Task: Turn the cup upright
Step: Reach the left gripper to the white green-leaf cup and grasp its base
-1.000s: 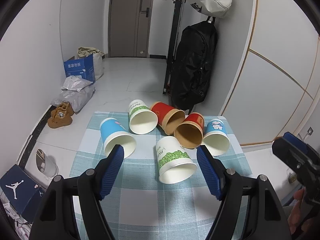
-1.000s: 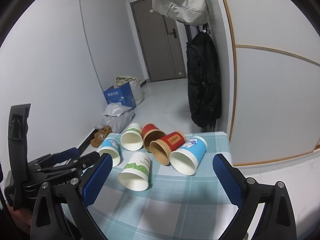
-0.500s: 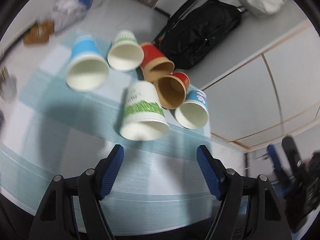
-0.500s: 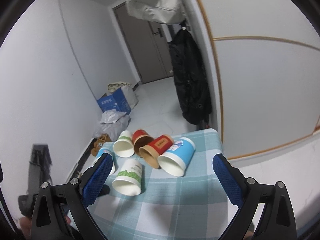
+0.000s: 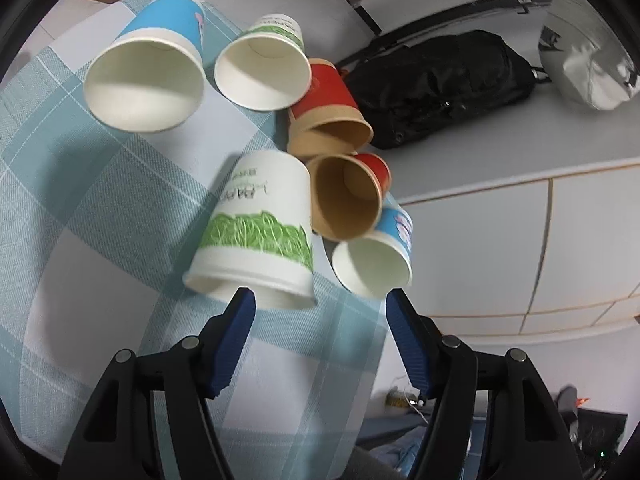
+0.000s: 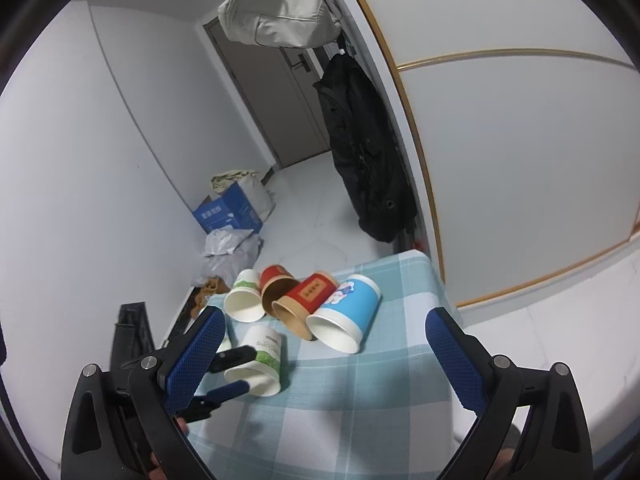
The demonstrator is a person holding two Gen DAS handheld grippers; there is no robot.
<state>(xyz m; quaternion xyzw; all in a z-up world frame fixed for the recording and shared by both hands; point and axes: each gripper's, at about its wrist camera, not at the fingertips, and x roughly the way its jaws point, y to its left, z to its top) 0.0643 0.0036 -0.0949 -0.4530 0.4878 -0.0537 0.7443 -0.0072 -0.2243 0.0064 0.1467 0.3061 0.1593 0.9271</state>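
Several paper cups lie on their sides on a blue checked tablecloth. A white cup with a green grass band lies nearest, its mouth toward my left gripper. The left gripper is open, its blue pads just short of the cup's rim, one at each side. In the right wrist view the same cup lies with the left gripper's fingers at its rim. My right gripper is open and empty, held back above the table.
Behind the green cup lie a blue cup, another white-green cup, two red-brown cups and a small blue cup. A black jacket hangs beyond the table. Boxes and bags sit on the floor.
My left gripper has tilted down and moved in close to the white-green cup, its pads now at the rim. The right gripper has pulled back and risen slightly.
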